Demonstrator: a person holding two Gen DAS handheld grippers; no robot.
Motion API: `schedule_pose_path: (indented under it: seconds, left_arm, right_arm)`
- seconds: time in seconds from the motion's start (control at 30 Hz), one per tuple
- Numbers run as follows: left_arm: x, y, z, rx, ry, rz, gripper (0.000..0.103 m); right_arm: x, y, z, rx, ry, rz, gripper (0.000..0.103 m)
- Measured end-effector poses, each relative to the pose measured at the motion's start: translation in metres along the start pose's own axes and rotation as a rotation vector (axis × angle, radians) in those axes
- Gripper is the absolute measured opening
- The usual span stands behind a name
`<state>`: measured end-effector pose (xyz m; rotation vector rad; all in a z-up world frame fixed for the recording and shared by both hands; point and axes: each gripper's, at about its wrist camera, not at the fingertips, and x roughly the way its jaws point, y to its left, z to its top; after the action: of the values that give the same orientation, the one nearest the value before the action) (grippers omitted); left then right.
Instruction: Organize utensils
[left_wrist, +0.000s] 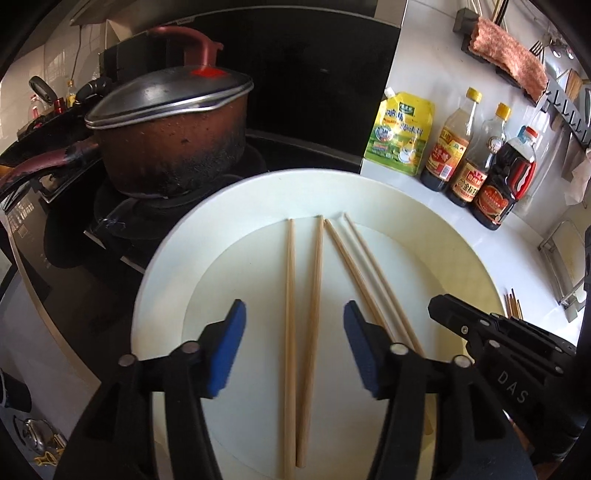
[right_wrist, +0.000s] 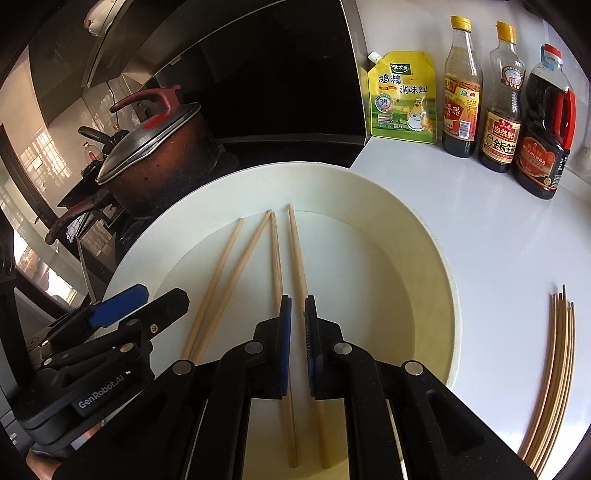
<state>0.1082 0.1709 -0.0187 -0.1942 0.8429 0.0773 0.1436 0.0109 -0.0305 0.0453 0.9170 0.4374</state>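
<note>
Two hand-held grippers hung side by side over a white plate (left_wrist: 166, 266) on a kitchen counter (right_wrist: 498, 258). The left gripper (left_wrist: 294, 343) stood with its blue-padded jaws well apart, pressing on nothing; a pair of wooden chopsticks (left_wrist: 303, 332) lay flat on the plate in the gap between them, tips pointing away from the claw and converging toward its base. The right gripper (right_wrist: 297, 347) had its jaws drawn to a narrow slit. A second pair of chopsticks (right_wrist: 291, 266) ran out ahead of its tips and back beneath the fingers; whether the pads gripped either stick could not be told.

In the left wrist view that second pair (left_wrist: 369, 280) lay just right of the left claw's right finger, with the right gripper's black body beyond. Ahead and to the left of both claws sat a scorched red pot (left_wrist: 173, 147) under a metal lid on a black stove. Ahead and to the right stood a yellow seasoning pouch (right_wrist: 402, 99) and three sauce bottles (right_wrist: 498, 99). Far to the right of the right claw, off the plate, a bundle of chopsticks (right_wrist: 554, 369) lay on the counter.
</note>
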Motion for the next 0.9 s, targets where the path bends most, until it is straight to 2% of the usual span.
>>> schedule_pose_path:
  seconds: [0.3, 0.43, 0.9]
  left_arm:
    - [-0.014, -0.005, -0.009, -0.008, -0.007, -0.007, 0.064]
    - [-0.021, -0.011, -0.017, 0.005, -0.004, -0.005, 0.065]
    - [-0.063, -0.046, -0.034, 0.074, -0.064, -0.02, 0.072]
  right_arm:
    - [-0.02, -0.003, -0.011, -0.011, -0.027, -0.027, 0.013]
    - [-0.034, -0.007, -0.02, -0.021, -0.057, -0.069, 0.02]
    - [-0.09, -0.034, -0.049, 0.003, -0.137, -0.116, 0.024]
